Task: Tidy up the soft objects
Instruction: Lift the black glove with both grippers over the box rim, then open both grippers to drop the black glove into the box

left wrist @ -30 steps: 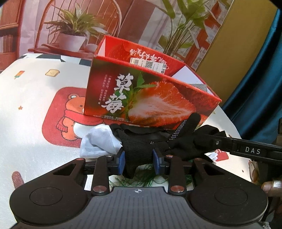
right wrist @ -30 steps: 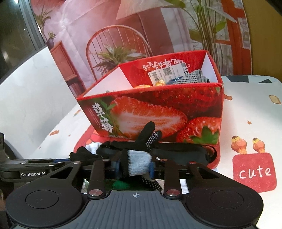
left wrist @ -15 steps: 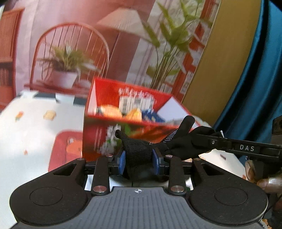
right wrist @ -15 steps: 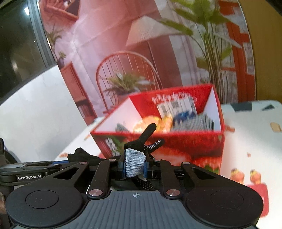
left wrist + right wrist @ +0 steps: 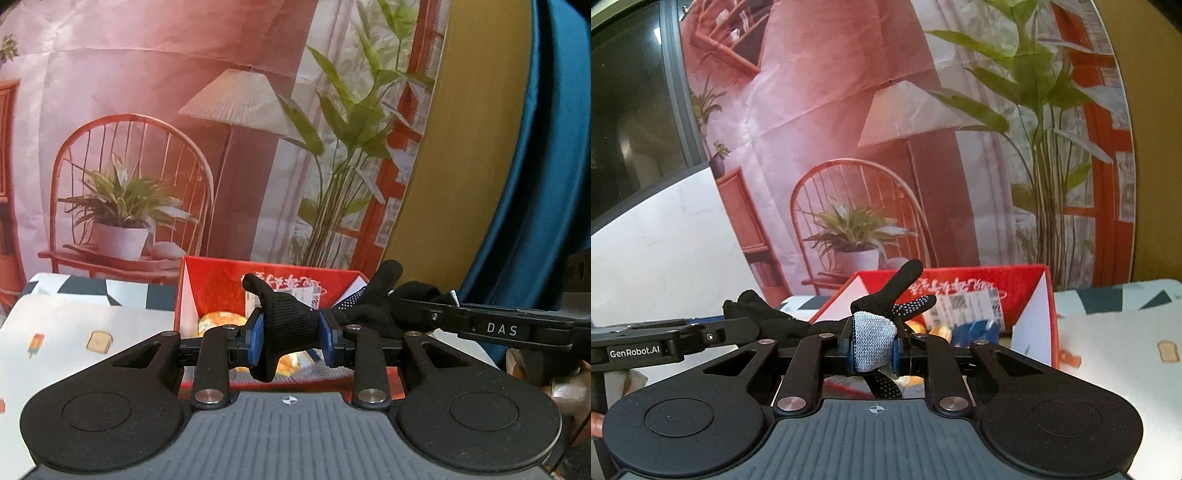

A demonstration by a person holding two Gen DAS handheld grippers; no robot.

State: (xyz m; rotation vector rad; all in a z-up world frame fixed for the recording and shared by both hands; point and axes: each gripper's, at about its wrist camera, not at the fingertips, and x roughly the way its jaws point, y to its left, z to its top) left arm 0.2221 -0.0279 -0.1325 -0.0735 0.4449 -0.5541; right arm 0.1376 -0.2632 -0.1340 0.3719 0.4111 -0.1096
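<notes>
A black knit glove (image 5: 291, 325) with white grip dots is stretched in the air between both grippers. My left gripper (image 5: 290, 338) is shut on its cuff end. My right gripper (image 5: 873, 349) is shut on its other end, where a grey patch (image 5: 873, 338) shows, and one glove finger sticks up (image 5: 905, 275). The red strawberry box (image 5: 218, 280) stands open just beyond and below the glove; it also shows in the right wrist view (image 5: 1027, 280). Inside it lie an orange soft item (image 5: 219, 319) and blue fabric (image 5: 975, 330).
The box stands on a white tablecloth with small cartoon prints (image 5: 66, 332). A printed backdrop of a chair, a lamp and plants (image 5: 229, 147) hangs behind the table. A blue curtain (image 5: 546, 147) hangs at the right. The other gripper's arm (image 5: 498, 326) crosses at the right.
Both grippers have risen with the glove from the table in front of the box to above the box's near rim. The white cloth left on the table has dropped out of view.
</notes>
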